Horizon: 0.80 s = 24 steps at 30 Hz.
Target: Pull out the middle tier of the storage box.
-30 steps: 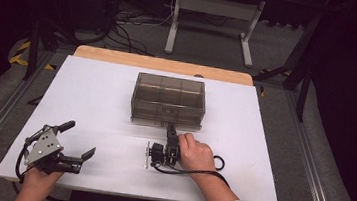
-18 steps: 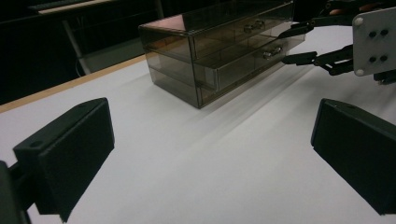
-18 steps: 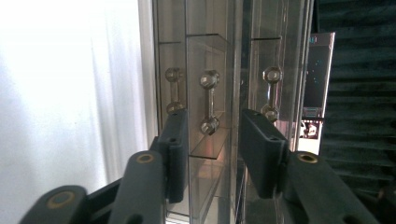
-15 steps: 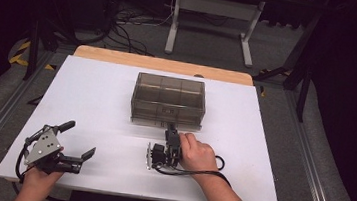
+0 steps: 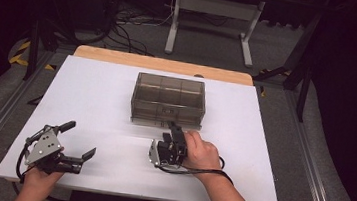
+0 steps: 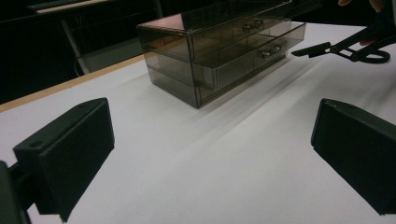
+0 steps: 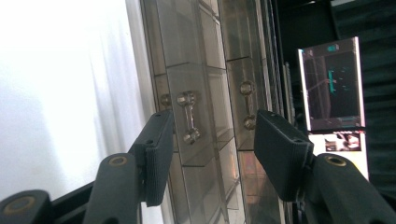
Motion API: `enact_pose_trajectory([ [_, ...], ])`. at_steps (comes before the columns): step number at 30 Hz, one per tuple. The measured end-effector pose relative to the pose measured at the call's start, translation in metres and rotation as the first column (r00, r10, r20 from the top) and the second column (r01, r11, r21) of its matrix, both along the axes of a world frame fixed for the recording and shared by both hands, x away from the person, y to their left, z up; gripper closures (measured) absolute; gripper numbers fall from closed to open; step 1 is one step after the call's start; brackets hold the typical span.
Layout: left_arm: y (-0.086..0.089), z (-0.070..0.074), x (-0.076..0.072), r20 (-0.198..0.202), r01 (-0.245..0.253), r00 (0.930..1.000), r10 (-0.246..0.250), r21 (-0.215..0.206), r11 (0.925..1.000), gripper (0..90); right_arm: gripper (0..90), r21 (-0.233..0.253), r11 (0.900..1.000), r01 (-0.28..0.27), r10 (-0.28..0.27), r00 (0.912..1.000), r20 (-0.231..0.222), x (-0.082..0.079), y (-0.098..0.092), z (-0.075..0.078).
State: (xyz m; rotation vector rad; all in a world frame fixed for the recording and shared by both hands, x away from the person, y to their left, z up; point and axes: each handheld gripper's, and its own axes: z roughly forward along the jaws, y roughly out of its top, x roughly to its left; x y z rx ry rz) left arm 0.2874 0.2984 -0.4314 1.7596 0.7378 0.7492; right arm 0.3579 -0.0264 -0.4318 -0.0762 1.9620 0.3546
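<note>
The left gripper [image 5: 78, 139] is resting wide open near the tabletop's front-left corner while the right gripper [image 5: 176, 130], turned sideways, is gaping mid-table.

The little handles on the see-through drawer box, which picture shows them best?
The right gripper view: the drawer handles sit close, between the right gripper's open fingers. In the left gripper view they are small glints on the drawer box. In the high view they are tiny marks on its front.

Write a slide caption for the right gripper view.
Open right tongs face the lower drawer handle of a smoky clear drawer box.
</note>
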Motion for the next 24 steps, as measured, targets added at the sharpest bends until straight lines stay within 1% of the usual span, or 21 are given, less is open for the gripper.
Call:
enact_pose_trajectory([
  [1,0.000,0.000,0.000,0.000,0.000,1.0000,0.000,0.001,1.0000,0.3,46.4,0.005,1.000,-0.004,0.004,0.9999,-0.012,0.000,-0.001,0.001],
  [2,-0.001,0.000,-0.001,-0.007,0.005,1.0000,-0.005,-0.011,0.9999,0.3,45.8,0.010,1.000,-0.010,0.010,0.9998,-0.018,-0.001,-0.001,0.002],
  [3,-0.001,0.000,-0.001,-0.007,0.005,1.0000,-0.005,-0.012,0.9999,0.3,46.1,0.013,1.000,-0.014,0.015,0.9995,-0.027,-0.001,-0.002,0.004],
  [4,-0.001,0.000,-0.001,-0.007,0.004,1.0000,-0.004,-0.013,0.9999,0.3,45.7,0.021,1.000,-0.008,0.009,0.9991,-0.041,-0.001,-0.003,0.005],
  [5,0.000,0.000,0.000,0.000,0.000,1.0000,0.000,0.000,1.0000,0.3,45.3,0.024,1.000,-0.018,0.019,0.9989,-0.044,0.000,-0.003,0.006],
  [6,0.000,0.000,0.000,0.000,0.000,1.0000,0.000,0.002,1.0000,0.3,45.1,0.028,0.999,-0.016,0.017,0.9984,-0.053,0.000,-0.004,0.008],
  [8,0.000,0.000,0.000,-0.001,0.000,1.0000,0.000,-0.002,1.0000,0.3,45.1,0.025,0.999,-0.032,0.034,0.9964,-0.078,0.002,-0.005,0.012],
  [10,0.000,0.000,0.000,0.001,-0.001,1.0000,0.001,-0.002,1.0000,0.3,45.2,0.045,0.999,-0.030,0.034,0.9954,-0.090,0.003,-0.006,0.015],
  [13,0.000,-0.001,0.000,-0.010,0.005,0.9999,-0.005,-0.017,0.9998,0.3,45.3,0.078,0.997,-0.028,0.038,0.9911,-0.127,0.005,-0.009,0.021],
  [14,0.000,-0.001,0.000,-0.009,0.011,0.9999,-0.011,-0.013,0.9999,0.3,45.3,0.088,0.996,-0.031,0.042,0.9903,-0.132,0.005,-0.010,0.022],
  [15,-0.001,-0.001,0.000,-0.011,0.006,0.9999,-0.007,-0.019,0.9998,0.3,45.3,0.095,0.995,-0.029,0.042,0.9902,-0.133,0.005,-0.011,0.023],
  [20,-0.001,-0.001,0.000,-0.012,0.008,0.9999,-0.008,-0.017,0.9998,0.3,44.8,0.144,0.989,-0.044,0.071,0.9799,-0.187,0.006,-0.016,0.029],
  [22,-0.001,-0.001,0.000,-0.012,0.009,0.9999,-0.009,-0.017,0.9998,0.3,43.1,0.169,0.984,-0.049,0.086,0.9717,-0.220,0.006,-0.017,0.032],
  [24,-0.001,-0.001,0.000,-0.011,0.009,0.9999,-0.009,-0.016,0.9998,0.3,41.4,0.189,0.980,-0.063,0.110,0.9615,-0.252,0.006,-0.018,0.036],
])
